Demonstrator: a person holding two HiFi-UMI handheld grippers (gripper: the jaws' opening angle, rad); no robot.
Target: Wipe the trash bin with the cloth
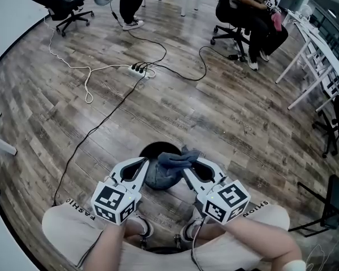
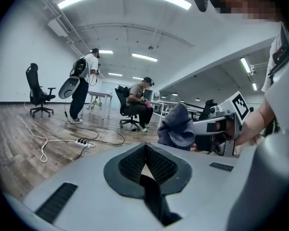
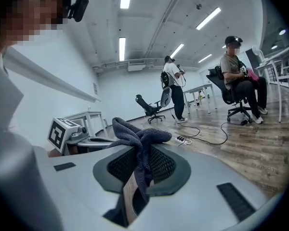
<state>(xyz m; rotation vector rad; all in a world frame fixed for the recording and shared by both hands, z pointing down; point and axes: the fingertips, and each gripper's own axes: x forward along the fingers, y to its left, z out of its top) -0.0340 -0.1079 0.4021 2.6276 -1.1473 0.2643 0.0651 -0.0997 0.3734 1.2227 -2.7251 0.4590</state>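
1. the trash bin (image 1: pixel 156 177) stood on the wood floor (image 1: pixel 226 112) just in front of the person's feet, between the two grippers. its dark round mouth faced up and away from the person.
2. the left gripper (image 2: pixel 144 150) had its jaws drawn together. a thin dark edge ran through the slot below the pads, and in the head view its tip sat at the bin's left rim. i took that as a pinch on the rim, steadying the bin.
3. the right gripper (image 3: pixel 142 153) was clamped on the cloth (image 3: pixel 135 131). a dark blue bunch stood up above the pads and a narrow tail hung down through the gap.
4. in the head view the cloth lay bunched over the bin's right rim, touching it.
5. the cloth looked soft, thick and limp, probably terry. it would fold and drag rather than push, so most of it ought to sit ahead of the pads to give a broad wiping face.
6. the bin looked small and light, with a thin wall. it would likely slide or tip under wiping pressure, so the rim hold opposite the cloth seemed the right place.
7. wiping strokes had not plainly started.
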